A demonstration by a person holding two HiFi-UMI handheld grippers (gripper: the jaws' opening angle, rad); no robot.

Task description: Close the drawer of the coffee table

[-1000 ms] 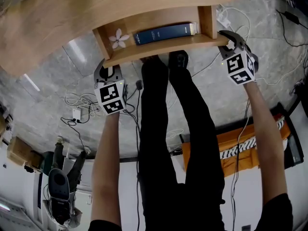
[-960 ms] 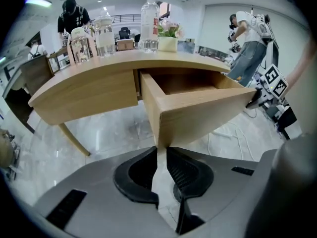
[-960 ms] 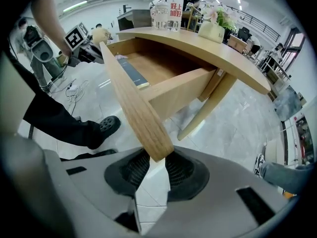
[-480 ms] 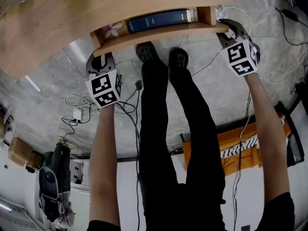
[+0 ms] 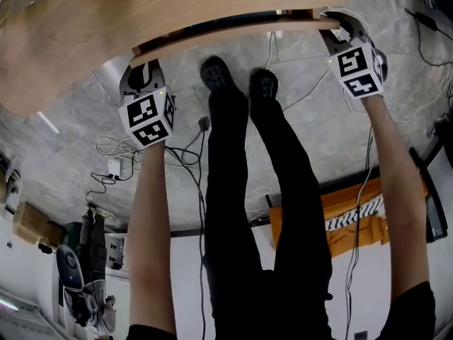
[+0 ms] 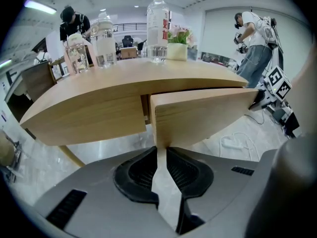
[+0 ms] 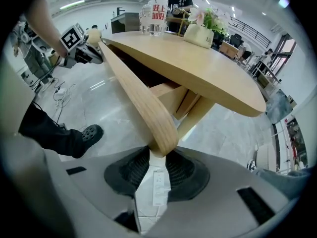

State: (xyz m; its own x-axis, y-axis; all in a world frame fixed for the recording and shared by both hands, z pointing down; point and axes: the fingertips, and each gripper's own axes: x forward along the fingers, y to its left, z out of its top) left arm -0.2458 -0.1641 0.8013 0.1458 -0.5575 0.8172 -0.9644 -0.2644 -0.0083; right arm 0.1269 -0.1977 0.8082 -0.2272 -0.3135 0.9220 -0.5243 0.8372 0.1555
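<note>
The left tongs [image 6: 161, 150] were pinched almost shut on the left end of the drawer [image 6: 203, 115]. The right tongs [image 7: 157, 155] were pinched a bit wider on its right end. The drawer stuck out only a little from the coffee table [image 5: 85, 27], just past the tips of both tongs. I think the best way was to push both ends evenly and gently, so it slid in straight and didn't bang.

This looks like a big open lab or office hall: strip lights [image 6: 40, 7] overhead, cables [image 5: 117, 149] strewn over the grey stone floor [image 5: 325, 140], and another person [image 6: 255, 43] handling equipment.
</note>
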